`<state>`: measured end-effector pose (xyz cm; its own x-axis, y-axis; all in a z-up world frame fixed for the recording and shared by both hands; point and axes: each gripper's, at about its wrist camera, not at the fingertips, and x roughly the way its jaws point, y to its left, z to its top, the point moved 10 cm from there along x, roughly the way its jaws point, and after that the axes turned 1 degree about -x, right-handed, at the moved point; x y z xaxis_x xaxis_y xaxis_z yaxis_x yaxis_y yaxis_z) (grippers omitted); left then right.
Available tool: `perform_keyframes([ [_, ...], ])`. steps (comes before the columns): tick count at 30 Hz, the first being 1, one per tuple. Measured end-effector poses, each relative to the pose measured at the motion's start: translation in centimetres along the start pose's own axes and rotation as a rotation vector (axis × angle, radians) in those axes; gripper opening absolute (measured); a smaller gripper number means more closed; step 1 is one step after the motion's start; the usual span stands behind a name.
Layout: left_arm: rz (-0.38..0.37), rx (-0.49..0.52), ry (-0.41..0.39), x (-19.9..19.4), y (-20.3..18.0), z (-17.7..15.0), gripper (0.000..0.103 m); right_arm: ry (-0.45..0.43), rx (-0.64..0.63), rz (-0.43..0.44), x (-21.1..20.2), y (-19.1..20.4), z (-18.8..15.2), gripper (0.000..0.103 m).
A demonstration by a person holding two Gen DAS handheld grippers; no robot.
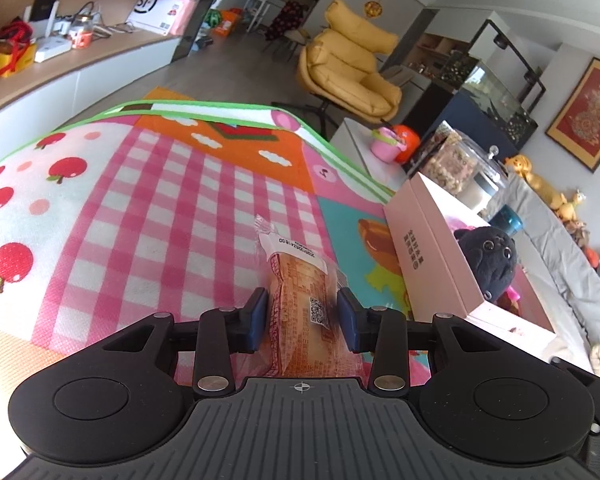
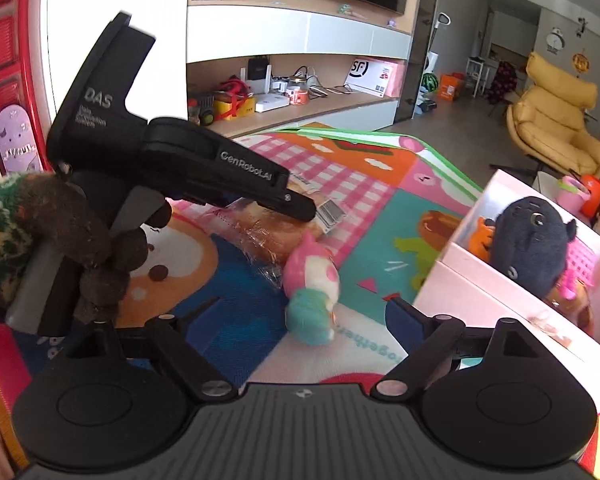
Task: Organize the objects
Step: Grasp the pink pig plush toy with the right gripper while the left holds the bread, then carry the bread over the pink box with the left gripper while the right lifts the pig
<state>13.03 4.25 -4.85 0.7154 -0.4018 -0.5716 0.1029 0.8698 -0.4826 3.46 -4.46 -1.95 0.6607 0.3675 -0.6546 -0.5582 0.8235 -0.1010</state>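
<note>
While its blue pads press both sides of a wrapped bread packet, the left gripper holds it above the play mat, the packet's crimped end pointing away. The clear wrapper shows orange print, a QR code and a white date label. The right gripper gapes wide, holding nothing, a pink-and-teal plush toy lying between its fingers on the mat beside the pink box.
</note>
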Motion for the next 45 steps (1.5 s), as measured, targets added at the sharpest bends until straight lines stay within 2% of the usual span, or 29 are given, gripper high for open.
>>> perform_keyframes([
  [5,0.005,0.002,0.011,-0.3,0.0,-0.2,0.042,0.051,0.068,0.014,2.7,-0.9,0.5,0.087],
  [6,0.007,0.007,0.015,-0.4,0.0,-0.3,0.042,0.058,0.067,0.016,2.8,-0.9,0.5,0.079],
  [7,0.009,0.013,0.019,-0.5,-0.1,-0.4,0.042,0.069,0.06,0.022,2.7,-0.6,0.4,0.064],
  [10,0.018,0.027,0.028,-0.9,-0.4,-0.8,0.042,0.087,0.037,0.026,1.8,-0.1,0.0,0.04],
  [14,0.024,0.054,0.05,-1.6,-1.2,-1.6,0.042,0.07,0.005,-0.016,-0.4,-0.5,-0.8,0.028],
  [22,0.027,0.083,0.101,-3.1,-2.8,-3.5,0.041,0.038,0.073,-0.058,-5.4,-4.5,-3.3,0.027],
  [31,-0.097,0.235,0.166,-4.3,-10.9,-5.1,0.039,-0.021,0.184,-0.139,-9.6,-9.6,-5.6,0.027],
  [35,-0.133,0.256,0.108,-5.0,-14.7,-2.8,0.039,-0.072,0.191,-0.121,-10.7,-9.5,-6.1,0.027],
  [38,-0.164,0.241,0.066,-4.1,-18.1,-0.1,0.039,-0.09,0.199,-0.102,-10.7,-9.6,-6.4,0.027],
  [43,-0.238,0.219,0.019,0.3,-24.3,2.9,0.04,-0.094,0.246,-0.104,-10.0,-10.8,-6.9,0.027],
  [45,-0.231,0.245,0.023,3.3,-25.9,3.2,0.04,-0.1,0.255,-0.106,-10.1,-11.1,-7.1,0.027],
])
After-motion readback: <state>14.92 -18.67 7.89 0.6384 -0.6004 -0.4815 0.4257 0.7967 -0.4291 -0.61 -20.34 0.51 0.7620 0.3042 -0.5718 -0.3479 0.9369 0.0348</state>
